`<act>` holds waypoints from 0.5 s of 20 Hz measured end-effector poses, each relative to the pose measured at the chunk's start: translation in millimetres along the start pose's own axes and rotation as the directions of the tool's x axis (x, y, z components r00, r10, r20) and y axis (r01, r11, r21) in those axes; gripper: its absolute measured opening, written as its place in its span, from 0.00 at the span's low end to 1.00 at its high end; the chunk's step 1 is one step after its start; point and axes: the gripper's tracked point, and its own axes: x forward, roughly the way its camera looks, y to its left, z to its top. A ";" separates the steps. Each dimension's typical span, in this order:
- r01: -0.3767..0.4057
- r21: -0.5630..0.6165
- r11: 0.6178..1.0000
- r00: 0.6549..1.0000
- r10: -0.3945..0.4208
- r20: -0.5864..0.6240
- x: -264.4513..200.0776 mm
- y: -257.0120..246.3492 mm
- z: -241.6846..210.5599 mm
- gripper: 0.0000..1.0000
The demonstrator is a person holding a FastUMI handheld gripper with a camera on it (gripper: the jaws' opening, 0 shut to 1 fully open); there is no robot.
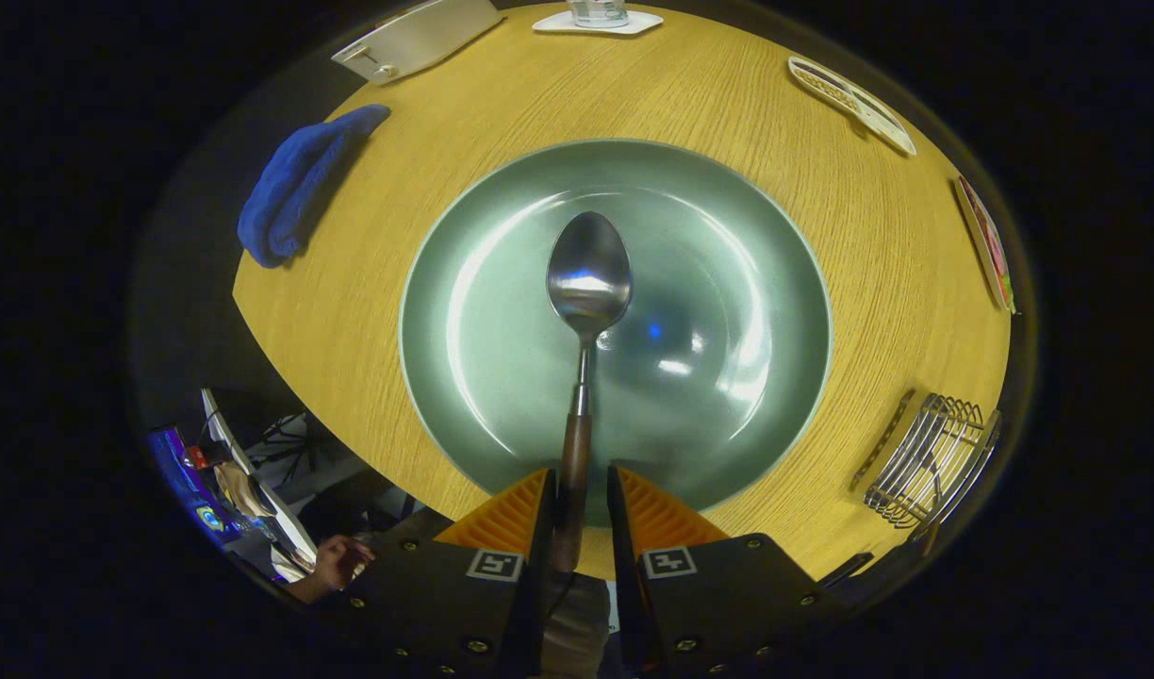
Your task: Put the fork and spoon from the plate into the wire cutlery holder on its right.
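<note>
Table (426, 311) of pale wood carries one green plate (747, 255), and one wire cutlery holder (935, 462) stands to its right. One spoon (588, 273) hangs over the plate, its wooden handle between the fingers of the hand-held gripper (577, 509), which looks closed on it. I see no fork on the plate. Carrying the spoon level and lowering it handle-first should avoid catching the wires.

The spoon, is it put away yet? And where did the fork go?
Not yet. The spoon is in the gripper, its brown handle between the fingers, over the green plate. The plate holds no fork. A dark handle seems to sit in the wire cutlery holder, maybe the fork. Left: the spoon's trip there.
</note>
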 end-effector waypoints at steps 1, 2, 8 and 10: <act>0.002 0.003 1.000 1.000 -0.002 -0.002 1.2 -0.9 0.6 0.32; 0.004 0.002 1.000 1.000 -0.004 -0.003 1.8 -2.4 0.4 0.32; 0.021 -0.060 0.998 1.000 -0.021 -0.005 1.1 -11.9 -0.7 0.04; 0.006 -0.098 0.995 1.000 -0.008 -0.018 2.0 -11.2 -1.4 0.04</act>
